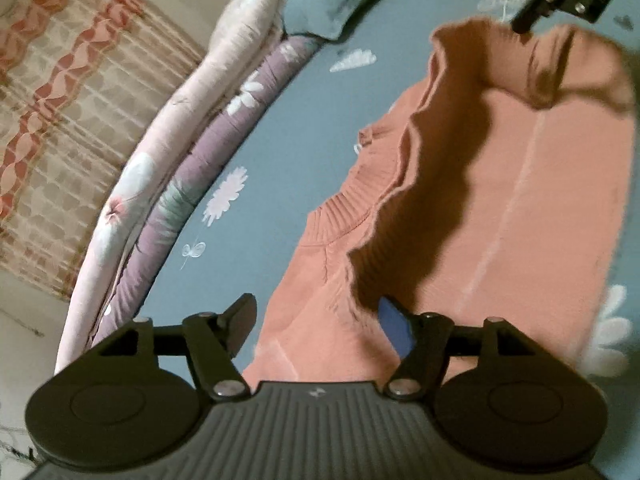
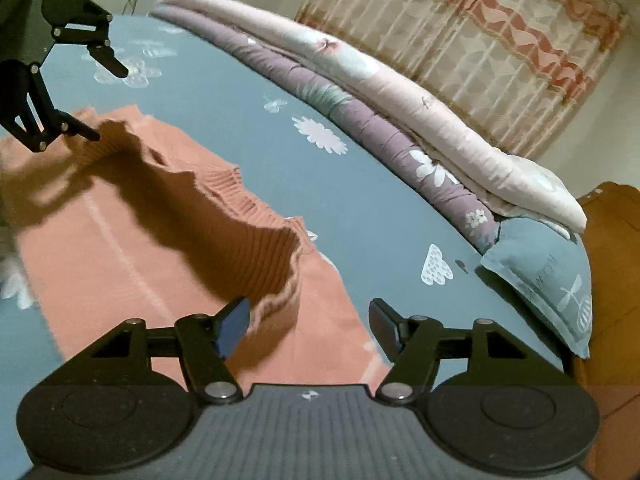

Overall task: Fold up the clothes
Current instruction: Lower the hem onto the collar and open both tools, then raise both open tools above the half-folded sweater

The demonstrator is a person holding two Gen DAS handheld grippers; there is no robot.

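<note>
A blue bed sheet (image 1: 304,128) printed with white flowers covers the bed, with a rolled quilt (image 2: 360,120) in pink and purple along its far side, a blue pillow (image 2: 548,276) at the end of that roll, and a patterned curtain (image 2: 480,32) behind it.

The salmon-pink sweater (image 1: 520,208) lies on the sheet on the near side of the quilt, well apart from it. Its ribbed edge (image 2: 256,236) is turned over onto the body and stands up in a wavy ridge instead of lying flat.

The left gripper (image 1: 316,320) hangs above one end of that ridge with its jaws apart and nothing between them. The right gripper (image 2: 310,324) hangs above the other end, also spread, with the ribbed edge just beside its blue-padded finger but not pinched.

The step looks like a release after laying a fold over. To do it well, both claws should lift clear without snagging the knit, then the raised ridge should be pressed or tugged flat so that the fold line runs straight.

The sweater's long axis runs roughly parallel to the quilt. A pale crease (image 1: 508,208) on the body follows the same line. Which end is the neck I cannot tell; what looks like a ribbed cuff (image 1: 340,216) pokes out towards the quilt.
</note>
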